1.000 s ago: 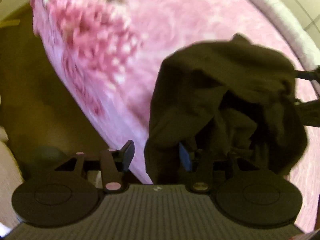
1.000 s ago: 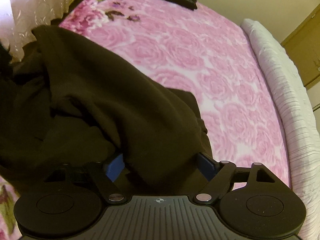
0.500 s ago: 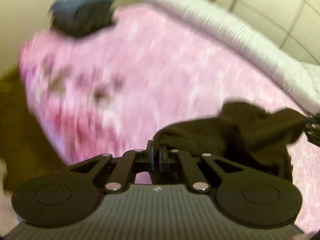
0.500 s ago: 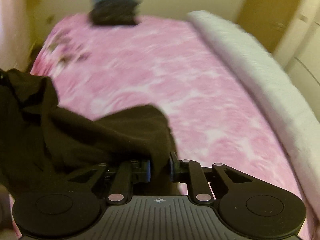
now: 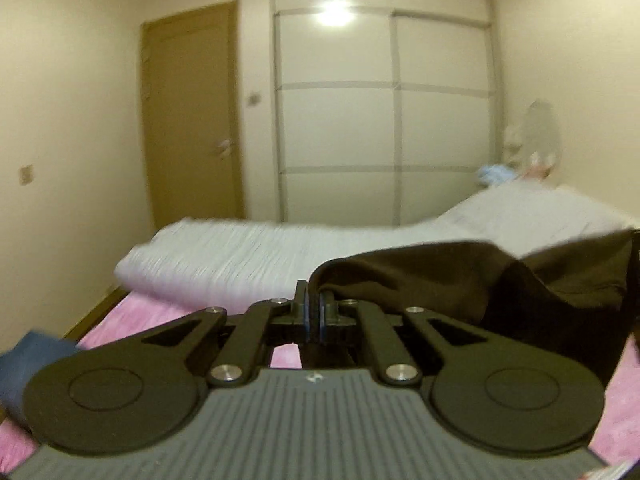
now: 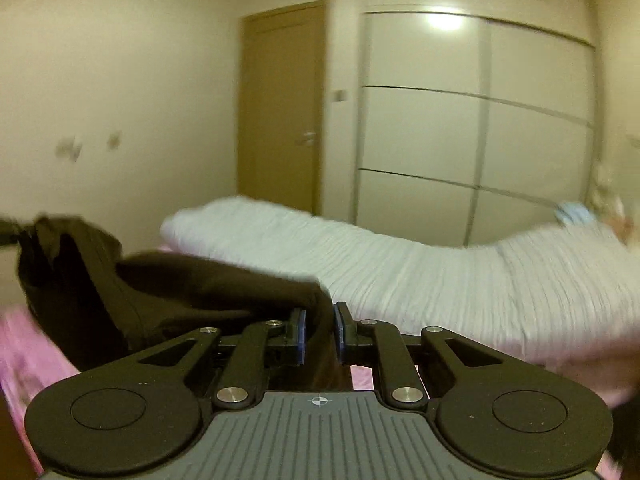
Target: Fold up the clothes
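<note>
Between my left gripper's (image 5: 313, 312) pinched jaws sits one edge of the dark brown garment (image 5: 460, 280), which stretches rightward to my right gripper (image 6: 319, 334), clamped narrow on the other end. It hangs slack between both, long axis side to side, above the pink floral bedspread (image 5: 160, 320); beyond lie the white rolled quilt (image 6: 420, 272) and wardrobe (image 5: 384, 112).

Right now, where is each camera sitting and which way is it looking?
Left wrist: on the left gripper, facing the brown wooden door and white wardrobe; its fingers pinch the dark brown garment.
Right wrist: on the right gripper, facing the same wall, also gripping it.
Shared: door, wardrobe, garment, white ribbed blanket.
</note>
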`<state>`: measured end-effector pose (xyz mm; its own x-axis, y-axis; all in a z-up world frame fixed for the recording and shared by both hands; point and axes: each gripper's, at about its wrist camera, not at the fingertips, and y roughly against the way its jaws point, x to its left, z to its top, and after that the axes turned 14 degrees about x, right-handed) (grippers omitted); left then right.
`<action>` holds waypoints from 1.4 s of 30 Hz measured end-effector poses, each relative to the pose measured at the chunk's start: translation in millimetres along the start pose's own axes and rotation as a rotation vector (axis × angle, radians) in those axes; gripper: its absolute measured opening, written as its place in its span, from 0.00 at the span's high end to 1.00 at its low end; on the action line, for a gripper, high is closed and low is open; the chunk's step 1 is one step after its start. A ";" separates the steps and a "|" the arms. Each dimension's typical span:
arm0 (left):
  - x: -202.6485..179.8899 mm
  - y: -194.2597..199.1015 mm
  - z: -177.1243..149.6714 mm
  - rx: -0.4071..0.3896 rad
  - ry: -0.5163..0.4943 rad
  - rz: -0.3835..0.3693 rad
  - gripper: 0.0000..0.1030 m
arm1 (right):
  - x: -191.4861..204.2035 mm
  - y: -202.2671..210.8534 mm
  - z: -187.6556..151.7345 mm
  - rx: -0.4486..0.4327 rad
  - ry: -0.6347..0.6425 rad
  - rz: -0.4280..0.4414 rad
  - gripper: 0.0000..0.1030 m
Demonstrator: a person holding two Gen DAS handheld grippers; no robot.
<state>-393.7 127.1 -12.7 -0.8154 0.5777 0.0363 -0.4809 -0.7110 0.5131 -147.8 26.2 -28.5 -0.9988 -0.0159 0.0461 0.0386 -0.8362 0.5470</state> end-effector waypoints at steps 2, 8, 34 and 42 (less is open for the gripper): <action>3.4 11.1 12.1 -0.023 -0.023 -0.050 0.97 | -1.7 41.7 0.5 -0.051 -0.140 0.015 0.87; -6.8 -13.9 -0.8 0.123 -0.138 -0.173 0.97 | 32.3 116.0 -24.0 -0.033 -0.213 -0.128 0.98; 135.0 -117.3 -197.5 0.364 -0.035 0.060 0.97 | 262.3 -196.2 -302.4 0.450 0.690 -0.065 0.03; 145.4 -129.5 -214.4 0.370 -0.042 0.064 0.97 | 266.6 -227.5 -325.2 0.362 0.869 -0.133 0.48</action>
<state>-519.1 217.2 -257.7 -0.8223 0.5584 0.1094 -0.2746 -0.5578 0.7832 -432.6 33.9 -412.6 -0.6629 -0.4565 -0.5934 -0.2161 -0.6422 0.7354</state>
